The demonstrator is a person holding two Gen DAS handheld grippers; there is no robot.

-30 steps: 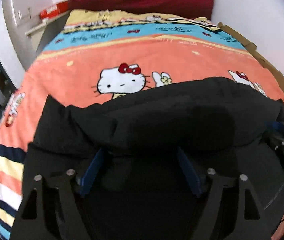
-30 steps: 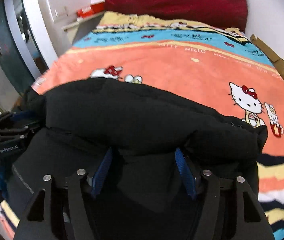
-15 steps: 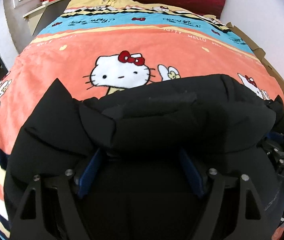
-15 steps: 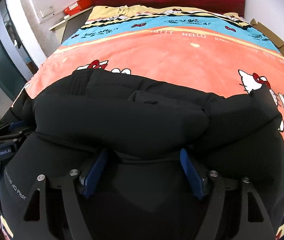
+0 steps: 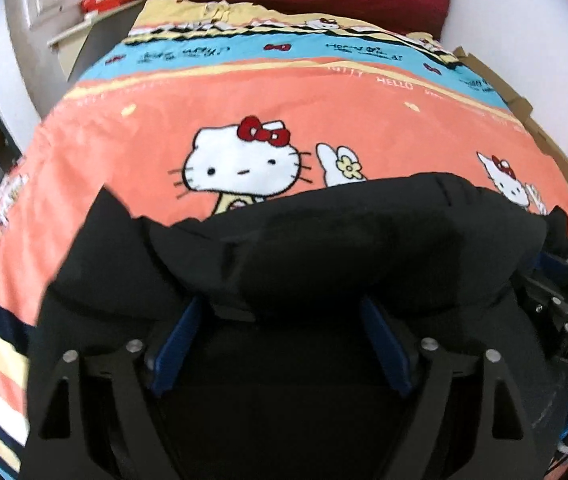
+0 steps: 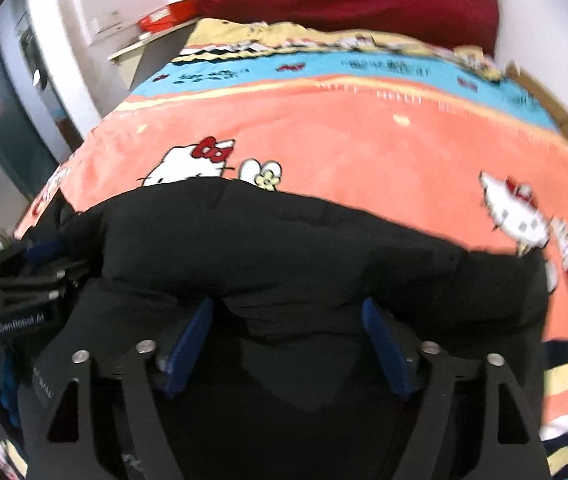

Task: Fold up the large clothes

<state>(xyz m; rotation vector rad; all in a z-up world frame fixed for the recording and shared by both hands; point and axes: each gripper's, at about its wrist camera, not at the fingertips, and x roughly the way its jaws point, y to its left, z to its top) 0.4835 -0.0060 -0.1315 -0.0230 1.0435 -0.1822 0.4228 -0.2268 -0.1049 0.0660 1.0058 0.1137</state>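
Both grippers, left gripper and right gripper, have just been widening, pads clear of the black jacket on the bed; its puffy fold may spring open.

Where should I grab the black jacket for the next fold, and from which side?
Judging by its pose, take the black jacket by the puffy folded roll across its far side, near its two ends, coming from the near side. That rounded ridge stands up off the blanket, so fingers could close around it.

Each claw has black triangular arms, silver screws and blue pads (white lettering).
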